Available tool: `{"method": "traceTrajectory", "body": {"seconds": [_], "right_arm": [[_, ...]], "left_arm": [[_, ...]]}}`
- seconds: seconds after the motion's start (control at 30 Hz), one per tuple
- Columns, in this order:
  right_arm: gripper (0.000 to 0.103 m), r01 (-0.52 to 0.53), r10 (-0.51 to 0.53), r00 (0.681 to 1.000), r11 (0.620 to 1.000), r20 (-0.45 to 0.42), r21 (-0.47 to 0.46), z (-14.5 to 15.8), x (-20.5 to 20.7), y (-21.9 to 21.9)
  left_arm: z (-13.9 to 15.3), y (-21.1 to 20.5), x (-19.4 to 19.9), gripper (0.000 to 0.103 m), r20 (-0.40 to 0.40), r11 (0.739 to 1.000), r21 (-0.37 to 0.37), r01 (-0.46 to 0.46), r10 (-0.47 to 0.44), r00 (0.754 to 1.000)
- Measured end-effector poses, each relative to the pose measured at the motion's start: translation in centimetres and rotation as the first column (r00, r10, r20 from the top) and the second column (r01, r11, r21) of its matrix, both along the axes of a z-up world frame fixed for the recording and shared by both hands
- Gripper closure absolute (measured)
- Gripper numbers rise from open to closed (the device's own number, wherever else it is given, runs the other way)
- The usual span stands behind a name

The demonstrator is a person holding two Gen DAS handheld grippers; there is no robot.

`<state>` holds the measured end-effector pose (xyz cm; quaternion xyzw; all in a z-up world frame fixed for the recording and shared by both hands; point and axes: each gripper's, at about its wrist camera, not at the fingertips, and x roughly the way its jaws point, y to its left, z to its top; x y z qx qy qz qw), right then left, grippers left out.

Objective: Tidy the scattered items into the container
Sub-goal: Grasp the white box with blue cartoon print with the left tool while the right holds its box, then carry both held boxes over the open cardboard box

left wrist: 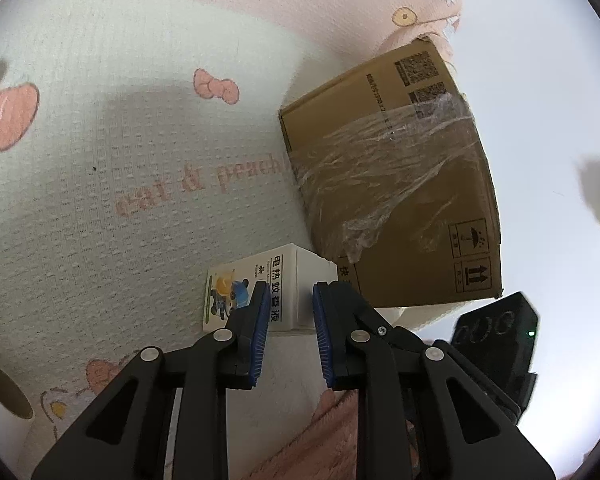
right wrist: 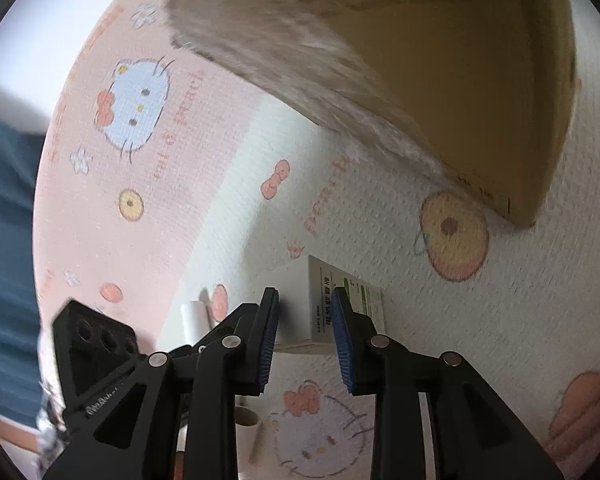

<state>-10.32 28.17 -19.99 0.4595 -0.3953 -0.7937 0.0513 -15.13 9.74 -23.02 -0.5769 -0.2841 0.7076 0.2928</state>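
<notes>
A small white mosquito-liquid box [left wrist: 276, 268] with a printed front lies on the cat-and-peach mat [left wrist: 120, 140], close to a taped brown cardboard box [left wrist: 400, 184]. My left gripper [left wrist: 291, 286] hangs over the small box with its jaws partly open. The box reaches out past the left finger, and no pad visibly clamps it. In the right wrist view the same small box [right wrist: 316, 280] sits under my right gripper [right wrist: 307, 292], also partly open and not clamped. The cardboard box [right wrist: 440, 60] looms blurred above. Each view shows the other gripper's black housing [left wrist: 496, 332] [right wrist: 92, 344] alongside.
A cardboard tube [left wrist: 4, 388] lies at the mat's lower left. A white roll [right wrist: 194, 320] and another tube [right wrist: 246, 416] are near the right gripper. Pink fluffy cloth [left wrist: 320, 440] lies under the left gripper. Blue clothing [right wrist: 4, 240] fills the left edge.
</notes>
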Motion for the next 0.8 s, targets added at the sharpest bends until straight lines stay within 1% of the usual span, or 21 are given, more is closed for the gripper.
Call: {"method": "traceTrajectory", "body": {"seconds": [0.07,0.2,0.37,0.53,0.6,0.67,0.8], "right_arm": [[0.078,-0.019,0.019,1.000,0.999,-0.007,0.037,0.6,-0.2,-0.5],[0.078,-0.037,0.039,0.998,0.998,-0.040,0.054,2.1,0.0,-1.0],[0.078,-0.057,0.069,0.992,0.992,-0.107,0.115,5.9,0.4,-1.9],[0.078,-0.056,0.084,0.979,0.987,-0.187,0.149,10.8,0.3,-1.4],[0.078,-0.047,0.079,0.974,0.987,-0.214,0.150,12.8,0.2,-0.8],[0.078,-0.034,0.074,0.966,0.987,-0.250,0.158,15.5,0.1,0.1],[0.078,-0.017,0.079,0.945,0.981,-0.318,0.193,20.3,-0.7,1.4]], "left_arm": [[0.6,-0.2,0.3,0.079,-0.014,1.000,-0.006,-0.003,0.003,1.000],[2.1,-1.2,0.8,0.079,-0.042,1.000,0.022,-0.022,0.023,0.999],[5.6,-2.2,1.6,0.079,-0.092,0.996,0.067,-0.058,0.064,0.994],[10.4,-1.8,1.5,0.079,-0.160,0.993,0.108,-0.054,0.071,0.985],[12.7,-1.1,1.2,0.079,-0.193,0.991,0.127,-0.050,0.074,0.978],[15.1,-0.2,0.9,0.079,-0.232,0.987,0.152,-0.043,0.078,0.970],[19.3,2.0,0.0,0.079,-0.296,0.981,0.193,-0.022,0.079,0.952]]}}
